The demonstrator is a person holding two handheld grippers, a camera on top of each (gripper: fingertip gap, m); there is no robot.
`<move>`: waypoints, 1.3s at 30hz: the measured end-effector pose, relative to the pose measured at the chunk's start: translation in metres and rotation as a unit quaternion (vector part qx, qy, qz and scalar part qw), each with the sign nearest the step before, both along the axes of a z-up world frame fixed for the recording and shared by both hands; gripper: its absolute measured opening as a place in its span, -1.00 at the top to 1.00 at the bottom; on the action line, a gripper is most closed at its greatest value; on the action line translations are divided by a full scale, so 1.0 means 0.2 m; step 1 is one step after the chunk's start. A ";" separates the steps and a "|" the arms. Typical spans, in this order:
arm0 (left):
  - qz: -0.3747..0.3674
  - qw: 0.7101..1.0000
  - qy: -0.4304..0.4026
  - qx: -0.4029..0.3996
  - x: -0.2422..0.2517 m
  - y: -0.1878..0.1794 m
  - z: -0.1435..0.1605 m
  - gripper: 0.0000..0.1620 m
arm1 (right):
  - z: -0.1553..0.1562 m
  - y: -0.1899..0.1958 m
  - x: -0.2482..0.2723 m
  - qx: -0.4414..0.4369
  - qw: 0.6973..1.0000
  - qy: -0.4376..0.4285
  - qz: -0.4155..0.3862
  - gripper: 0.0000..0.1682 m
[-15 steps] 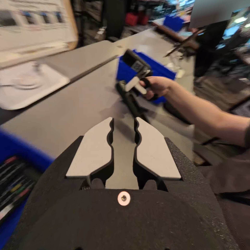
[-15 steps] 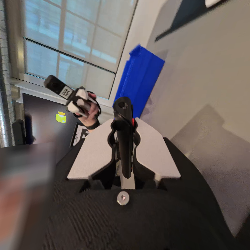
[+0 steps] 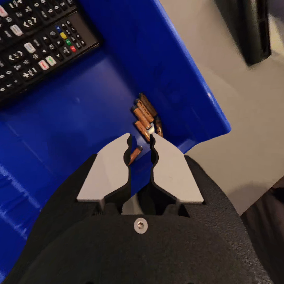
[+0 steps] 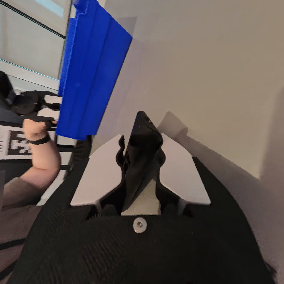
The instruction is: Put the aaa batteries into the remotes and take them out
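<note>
Grey bench runs under both of my tools, and a blue bin stands on it. My left tool hangs inside the bin with a narrow gap between its fingers and nothing held. A cluster of batteries lies just ahead of its tips in the bin's corner, and one stray battery shows through the gap, lying on the floor below. Two remotes rest face up at the far side of the bin, well apart from the batteries.

My right tool is clamped on a black remote, held on edge and tilted, off to the side of the bin. I cannot tell whether its battery bay is open or filled; the part that shows is dark and blurred.

I judge this an early stage: one remote is in hand, no battery is picked up yet, and loading and unloading all remain for it and the two in the bin.
</note>
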State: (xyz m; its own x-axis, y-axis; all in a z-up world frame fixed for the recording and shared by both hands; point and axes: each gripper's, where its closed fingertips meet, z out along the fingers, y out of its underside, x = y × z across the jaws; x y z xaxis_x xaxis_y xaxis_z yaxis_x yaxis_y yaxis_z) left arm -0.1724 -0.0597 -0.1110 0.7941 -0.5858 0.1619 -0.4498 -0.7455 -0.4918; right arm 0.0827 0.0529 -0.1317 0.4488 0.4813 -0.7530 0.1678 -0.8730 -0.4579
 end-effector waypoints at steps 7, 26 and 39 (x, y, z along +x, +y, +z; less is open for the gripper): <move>-0.018 0.996 0.049 -0.078 0.07 -0.01 -0.11 0.72 | 0.03 0.12 0.06 0.097 0.991 -0.061 -0.065 0.35; -0.005 0.951 0.168 -0.259 0.01 -0.02 -0.25 0.86 | 0.46 0.02 0.12 0.208 0.977 -0.021 -0.050 0.34; -0.015 0.981 0.147 -0.127 -0.14 0.12 -0.06 0.87 | 0.65 -0.04 0.20 0.242 0.968 0.023 -0.061 0.36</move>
